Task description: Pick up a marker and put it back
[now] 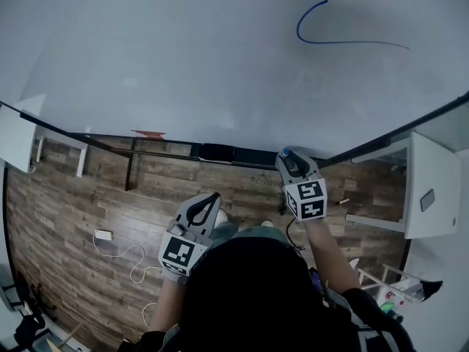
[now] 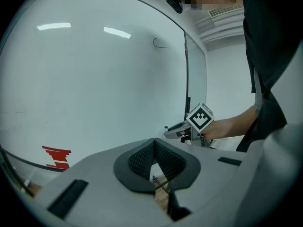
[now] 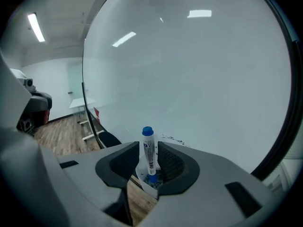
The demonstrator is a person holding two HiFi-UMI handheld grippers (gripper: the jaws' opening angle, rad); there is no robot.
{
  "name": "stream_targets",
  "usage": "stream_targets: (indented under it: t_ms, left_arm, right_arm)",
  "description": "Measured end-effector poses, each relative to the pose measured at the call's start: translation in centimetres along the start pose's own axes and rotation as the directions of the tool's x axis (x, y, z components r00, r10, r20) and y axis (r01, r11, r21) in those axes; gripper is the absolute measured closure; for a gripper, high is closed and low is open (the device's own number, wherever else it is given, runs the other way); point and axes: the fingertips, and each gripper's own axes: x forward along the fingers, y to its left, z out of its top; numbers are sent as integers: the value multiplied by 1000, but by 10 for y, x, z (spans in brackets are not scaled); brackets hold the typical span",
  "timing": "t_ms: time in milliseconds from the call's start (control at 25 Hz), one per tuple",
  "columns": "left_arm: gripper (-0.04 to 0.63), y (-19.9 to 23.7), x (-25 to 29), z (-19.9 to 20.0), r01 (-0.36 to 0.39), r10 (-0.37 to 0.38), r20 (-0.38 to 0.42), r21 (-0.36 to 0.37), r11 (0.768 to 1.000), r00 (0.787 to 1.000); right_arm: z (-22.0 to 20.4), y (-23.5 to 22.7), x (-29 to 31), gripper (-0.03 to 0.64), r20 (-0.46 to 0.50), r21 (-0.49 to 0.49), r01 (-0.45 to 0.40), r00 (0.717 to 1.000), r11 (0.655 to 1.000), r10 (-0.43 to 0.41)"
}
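**Marker loose between my right jaws**

My left gripper (image 1: 212,198) is pinched together and holds nothing. At its 2 o'clock, my right gripper (image 1: 287,157) is spread wide at the whiteboard's (image 1: 220,72) lower edge. The marker (image 3: 148,150) stands upright between the pads, unsqueezed, blue cap at 12 o'clock.

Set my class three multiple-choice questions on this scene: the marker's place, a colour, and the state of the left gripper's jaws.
1. Where is the marker? A. flat on a desk B. upright between the right gripper's jaws C. in a drawer
2. The line on the whiteboard is: A. red B. blue C. green
3. The left gripper's jaws are: A. together, empty B. wide apart C. closed on a cloth
Answers: 1 B, the right gripper view shows it between the open jaws. 2 B, seen in the head view. 3 A, its own view shows them meeting.
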Motion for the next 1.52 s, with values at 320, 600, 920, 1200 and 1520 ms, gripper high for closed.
stream_targets:
  t_ms: [320,600,920,1200,1520]
  left_arm:
    - [577,11,13,-4,99,-99,-10,35,994,995]
    - [577,13,24,3,160,-161,8,35,986,987]
    - [577,-1,47,22,252,-254,42,45,967,966]
    - [577,-19,68,39,320,-324,64,71,945,944]
    - [577,-43,91,55,373,-379,78,84,924,922]
  right_arm:
    - [4,-10,-4,523,3,21,74,997,997,-74]
    - [33,-15,-36,525,84,56,127,988,990,-132]
    - [76,-24,-95,525,198,111,178,960,978,-197]
    - [87,-32,-143,525,239,170,213,938,962,-250]
    - [74,-35,-185,525,240,201,245,926,948,-290]
